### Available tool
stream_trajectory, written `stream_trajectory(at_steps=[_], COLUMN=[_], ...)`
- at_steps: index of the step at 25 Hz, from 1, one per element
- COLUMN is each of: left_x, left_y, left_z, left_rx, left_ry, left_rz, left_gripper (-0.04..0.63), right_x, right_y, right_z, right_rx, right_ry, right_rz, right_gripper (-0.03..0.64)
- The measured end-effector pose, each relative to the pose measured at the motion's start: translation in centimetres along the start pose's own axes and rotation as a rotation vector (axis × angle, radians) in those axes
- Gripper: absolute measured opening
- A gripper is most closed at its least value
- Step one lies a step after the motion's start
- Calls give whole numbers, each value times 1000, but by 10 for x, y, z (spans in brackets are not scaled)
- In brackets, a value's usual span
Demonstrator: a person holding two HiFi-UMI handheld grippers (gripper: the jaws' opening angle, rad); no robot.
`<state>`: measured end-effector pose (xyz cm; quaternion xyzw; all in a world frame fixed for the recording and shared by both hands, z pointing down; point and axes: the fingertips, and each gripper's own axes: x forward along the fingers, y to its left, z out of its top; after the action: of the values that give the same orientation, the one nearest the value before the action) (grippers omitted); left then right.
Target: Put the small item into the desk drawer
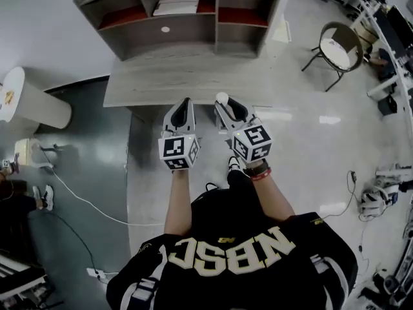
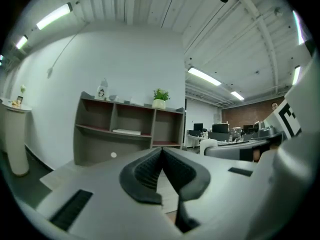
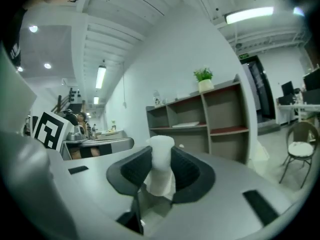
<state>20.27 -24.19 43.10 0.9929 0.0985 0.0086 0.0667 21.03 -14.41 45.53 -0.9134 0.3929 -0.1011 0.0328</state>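
Pinch confirmed: small white cylinder (image 3: pixel 162 149) sits dead centre of the right gripper view, squarely between the right gripper's (image 3: pixel 160 159) pads, which stand partly spread and press on both its sides. In the head view it hovers at the grey desk's (image 1: pixel 148 86) near edge. Left gripper (image 2: pixel 161 156) is pressed together, empty.

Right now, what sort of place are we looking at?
Probably an open-plan office or lab workspace: a grey desk with a shelf unit at its back, a chair on the glossy floor, and desks with monitors further back.
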Motion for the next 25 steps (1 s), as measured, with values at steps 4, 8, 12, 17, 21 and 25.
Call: stream_trajectory(at_steps=[4,8,12,17,21,25], left_x=[42,73,96,118,118,114], left_y=[-46,-81,-99,-120,-120,-121], left_z=[-15,-32,-48,-66,-87,-110], left_rx=[6,7,5,-1,-26,-42], left_ry=[27,79,122,162,217,271], left_rz=[-105,-192,-234,-274,-266,-252], left_gripper=[12,12,12,12,12,12], right_x=[-23,-40,-48,-53,-50,-48], right_y=[-53,-100,-134,-163,-162,-162], right_z=[-10,-15,-27,-45,-63,-88], right_rx=[29,58,72,123,201,229], right_ry=[9,11,54,87,101,152], right_rz=[-95,-193,-259,-277,-245,-228], right_gripper=[121,123,124,124,126,127])
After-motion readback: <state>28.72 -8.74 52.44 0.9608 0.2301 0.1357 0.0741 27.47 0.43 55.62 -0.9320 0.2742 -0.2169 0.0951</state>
